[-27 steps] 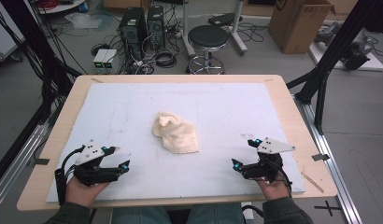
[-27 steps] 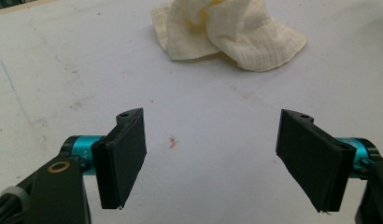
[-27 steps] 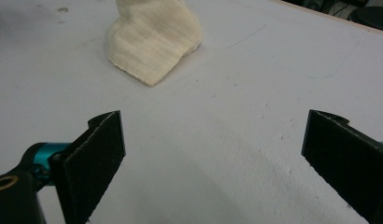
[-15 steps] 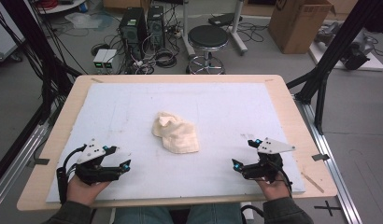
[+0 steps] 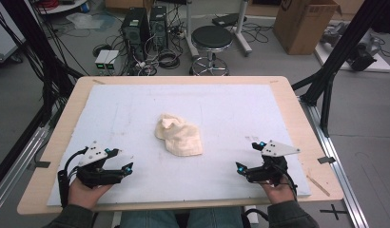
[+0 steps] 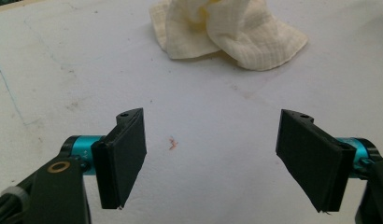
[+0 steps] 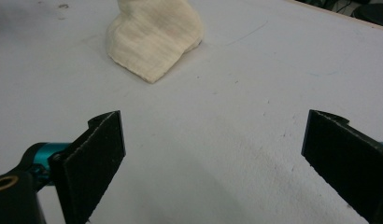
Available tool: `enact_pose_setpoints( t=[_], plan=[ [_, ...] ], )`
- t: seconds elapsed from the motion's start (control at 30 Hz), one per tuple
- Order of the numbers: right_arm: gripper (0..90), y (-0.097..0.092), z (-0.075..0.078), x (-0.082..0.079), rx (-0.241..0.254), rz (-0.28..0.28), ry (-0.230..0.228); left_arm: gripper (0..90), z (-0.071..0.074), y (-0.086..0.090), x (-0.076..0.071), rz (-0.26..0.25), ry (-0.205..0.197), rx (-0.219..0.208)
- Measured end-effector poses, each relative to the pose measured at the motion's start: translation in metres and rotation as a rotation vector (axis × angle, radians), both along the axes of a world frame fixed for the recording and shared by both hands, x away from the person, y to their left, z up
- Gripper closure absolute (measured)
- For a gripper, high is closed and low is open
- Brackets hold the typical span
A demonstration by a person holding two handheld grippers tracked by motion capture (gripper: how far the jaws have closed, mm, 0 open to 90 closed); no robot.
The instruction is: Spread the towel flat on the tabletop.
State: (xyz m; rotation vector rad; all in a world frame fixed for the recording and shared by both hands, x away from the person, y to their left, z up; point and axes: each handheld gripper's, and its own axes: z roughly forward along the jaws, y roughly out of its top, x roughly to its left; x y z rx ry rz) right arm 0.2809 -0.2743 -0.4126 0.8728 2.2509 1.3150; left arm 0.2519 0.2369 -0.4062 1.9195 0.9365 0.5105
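At the near edge of the tabletop (image 5: pixel 50 142) we rest both grippers — left gripper (image 5: pixel 118 167), right gripper (image 5: pixel 249 159) — fingers spread wide, empty, flanking the crumpled cloth (image 5: pixel 179 134) for a two-sided reach.

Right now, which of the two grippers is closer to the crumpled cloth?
The left gripper is slightly closer to the cream cloth. The right gripper rests farther out toward the table's right edge. Both stand open, touching nothing.

cloths: one soft, crumpled, cream-yellow cloth (image 5: pixel 179 135);
grippers: two black hand-held grippers with blue bits, a left one (image 5: pixel 128 166) and a right one (image 5: pixel 247 156);
tables: one light wooden table (image 5: pixel 297 111);
mats: one big white mat (image 5: pixel 231 109) on top;
stools: one round black stool (image 5: pixel 211 36)
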Motion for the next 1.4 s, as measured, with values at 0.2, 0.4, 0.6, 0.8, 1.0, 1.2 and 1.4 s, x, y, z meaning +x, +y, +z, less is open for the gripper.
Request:
enact_pose_setpoints(
  t=[0.2,0.4,0.6,0.8,1.0,1.2,1.4],
  plan=[
    [5.3,0.000,0.000,-0.001,0.003,-0.002,0.004,24.6,0.000,0.000,0.000,-0.005,0.002,0.001],
    [5.3,0.001,0.001,-0.002,0.000,-0.003,0.003,24.7,0.000,-0.001,0.001,-0.007,0.001,-0.001],
    [5.3,0.001,0.000,-0.002,0.000,0.000,0.003,24.8,0.001,-0.004,0.003,-0.012,0.000,-0.011],
    [5.4,0.002,0.001,-0.002,0.000,-0.001,0.004,24.8,0.002,-0.008,0.008,-0.020,-0.001,-0.014],
    [5.3,0.000,0.001,-0.003,0.006,-0.004,0.007,26.7,0.005,-0.017,0.016,-0.033,0.008,-0.022],
    [5.3,0.000,0.001,0.001,0.019,0.003,0.005,27.1,0.010,-0.031,0.028,-0.058,0.021,-0.029],
    [5.3,0.000,0.001,0.001,0.020,0.015,0.005,27.6,0.019,-0.050,0.047,-0.061,0.016,-0.046]
  ],
)
